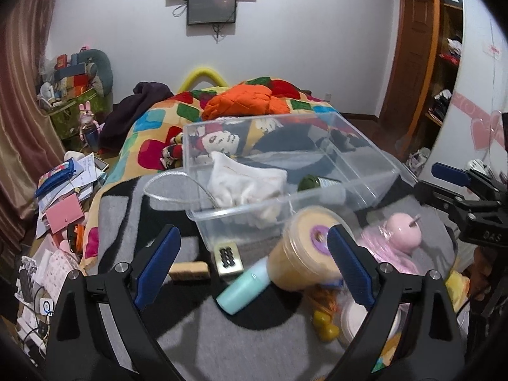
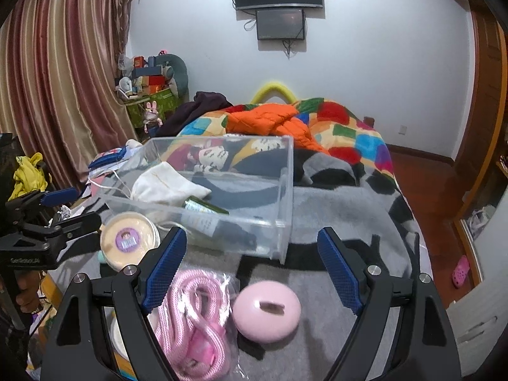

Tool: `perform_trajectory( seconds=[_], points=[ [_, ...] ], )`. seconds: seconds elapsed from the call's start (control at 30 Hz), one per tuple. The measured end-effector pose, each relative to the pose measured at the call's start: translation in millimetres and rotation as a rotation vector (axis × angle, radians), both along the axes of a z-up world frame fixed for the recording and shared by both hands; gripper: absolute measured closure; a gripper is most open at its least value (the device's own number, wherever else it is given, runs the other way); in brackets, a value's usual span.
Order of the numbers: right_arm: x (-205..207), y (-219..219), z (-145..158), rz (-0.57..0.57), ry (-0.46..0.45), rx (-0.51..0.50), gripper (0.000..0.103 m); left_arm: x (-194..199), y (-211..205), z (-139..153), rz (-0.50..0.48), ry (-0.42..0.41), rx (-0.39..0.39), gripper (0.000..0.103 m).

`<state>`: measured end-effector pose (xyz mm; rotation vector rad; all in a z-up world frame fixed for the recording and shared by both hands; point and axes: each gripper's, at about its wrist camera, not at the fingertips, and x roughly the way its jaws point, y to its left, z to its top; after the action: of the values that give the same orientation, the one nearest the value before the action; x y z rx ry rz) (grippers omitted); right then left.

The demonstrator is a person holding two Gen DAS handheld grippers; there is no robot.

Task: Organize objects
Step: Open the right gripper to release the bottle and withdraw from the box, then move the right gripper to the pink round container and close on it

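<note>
Both grippers hang over the bed with fingers apart and nothing between them. The left gripper (image 1: 254,266) faces the tan lidded tub (image 1: 304,250) and mint tube (image 1: 243,289); the right gripper (image 2: 250,273) faces the pink round case (image 2: 266,312), right of the bagged pink cord (image 2: 193,314). Best straddle one item squarely, then carry it to the clear bin (image 2: 279,216) at the far side.

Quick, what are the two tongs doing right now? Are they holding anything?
Left tongs: open, holding nothing, over the mint tube.
Right tongs: open, holding nothing, over the pink round case.
</note>
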<state>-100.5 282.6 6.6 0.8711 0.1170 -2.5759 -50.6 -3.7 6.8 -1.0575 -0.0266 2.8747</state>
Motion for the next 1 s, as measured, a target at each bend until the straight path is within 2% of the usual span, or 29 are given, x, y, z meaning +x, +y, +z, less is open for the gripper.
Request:
perform_trajectory(
  seconds=[0.3,0.6,1.0],
  points=[
    [9.5,12.9,-16.6,-0.03,-0.051,0.012,0.021,12.0,6.2,-15.7,-0.03,-0.043,0.011,0.009],
    [15.3,21.3,-35.6,-0.047,-0.112,0.009,0.021,7.7,13.1,-42.9,-0.048,-0.135,0.016,0.009],
    [15.7,24.1,-54.6,-0.062,-0.174,0.014,0.021,-6.3,24.9,-55.9,-0.059,-0.165,0.004,0.009]
  ],
)
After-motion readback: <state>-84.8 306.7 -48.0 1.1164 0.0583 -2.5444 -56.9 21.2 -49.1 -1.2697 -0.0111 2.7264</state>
